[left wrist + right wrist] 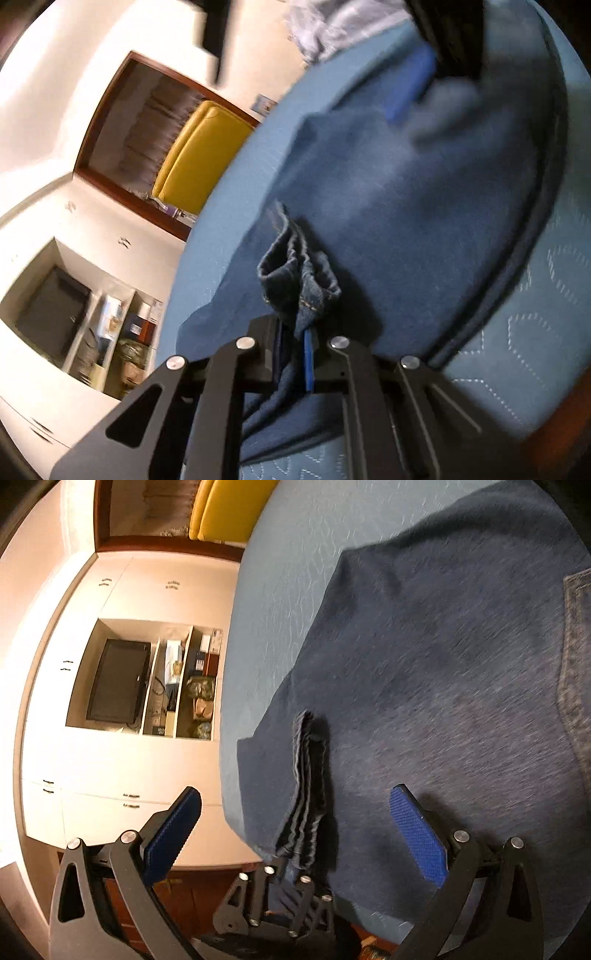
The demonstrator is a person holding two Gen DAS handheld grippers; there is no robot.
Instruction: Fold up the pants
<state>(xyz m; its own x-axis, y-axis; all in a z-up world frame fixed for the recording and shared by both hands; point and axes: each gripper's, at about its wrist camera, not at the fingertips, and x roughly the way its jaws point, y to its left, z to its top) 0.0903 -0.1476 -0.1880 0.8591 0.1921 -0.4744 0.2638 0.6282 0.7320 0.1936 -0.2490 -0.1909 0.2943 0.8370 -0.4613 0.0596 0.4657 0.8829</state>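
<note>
Denim pants (406, 206) on the bed (517, 332) are heavy and limp; your left gripper (295, 343) fingers hold the bunched hem, your right gripper (295, 819) fingers stand wide.

left tool (309, 354) clamping bunched pants (388, 206) hem, blue bedcover (535, 332)

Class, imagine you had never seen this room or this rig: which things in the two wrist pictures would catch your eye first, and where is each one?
First, the dark blue pants spread over the light blue quilted bed, filling the right of both views. Next, the left gripper, low in its view, shut on a bunched hem, while the right gripper stands wide open over the cloth. Last, the yellow cushion, bright at upper left.
</note>
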